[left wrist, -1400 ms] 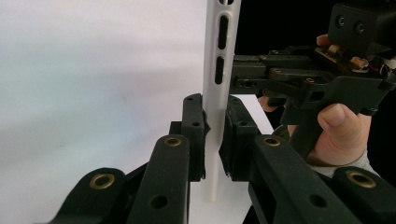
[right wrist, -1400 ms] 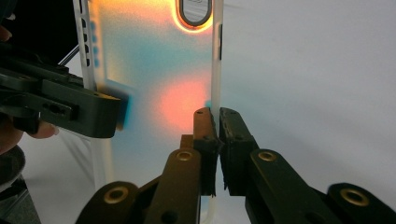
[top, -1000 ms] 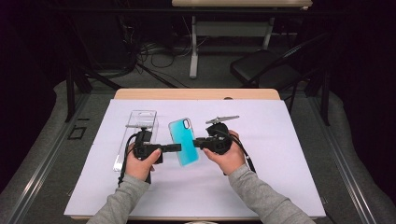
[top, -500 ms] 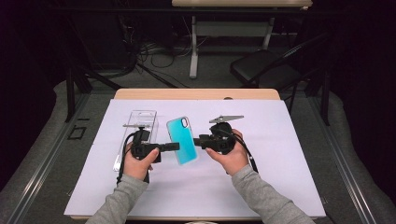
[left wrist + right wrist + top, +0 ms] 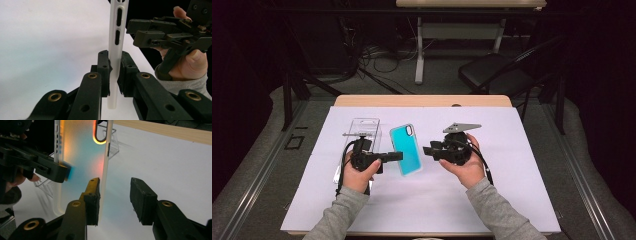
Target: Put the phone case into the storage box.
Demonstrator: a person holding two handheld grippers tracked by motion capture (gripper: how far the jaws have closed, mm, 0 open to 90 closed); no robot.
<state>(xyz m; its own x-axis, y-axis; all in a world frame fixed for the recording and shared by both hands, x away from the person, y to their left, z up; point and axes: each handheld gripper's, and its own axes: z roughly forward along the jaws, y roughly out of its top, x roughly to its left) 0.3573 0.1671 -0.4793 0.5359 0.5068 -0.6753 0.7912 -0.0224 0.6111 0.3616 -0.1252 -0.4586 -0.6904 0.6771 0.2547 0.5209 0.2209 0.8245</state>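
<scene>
Left tongs [image 5: 113, 72]: clamped on the long edge of the phone case [image 5: 406, 149], pads pressing both faces, so you carry it alone. Right tongs [image 5: 115, 202]: apart, jaws just been opening; the case's far edge stands between the pads, close by one but not pressed.

Case held off the white surface [image 5: 522, 200], tilted, roughly mid-width, nearer the far edge than the near one. Clear plastic packaging [image 5: 364, 131] lies behind your left hand [image 5: 357, 175], toward the far left corner.

Judgement: you are letting go with the right. Keep the left wrist steady and the squeeze firm. Draw the right tongs straight back off the edge, no twisting, so a pad does not catch the rim and lever the case loose.
</scene>
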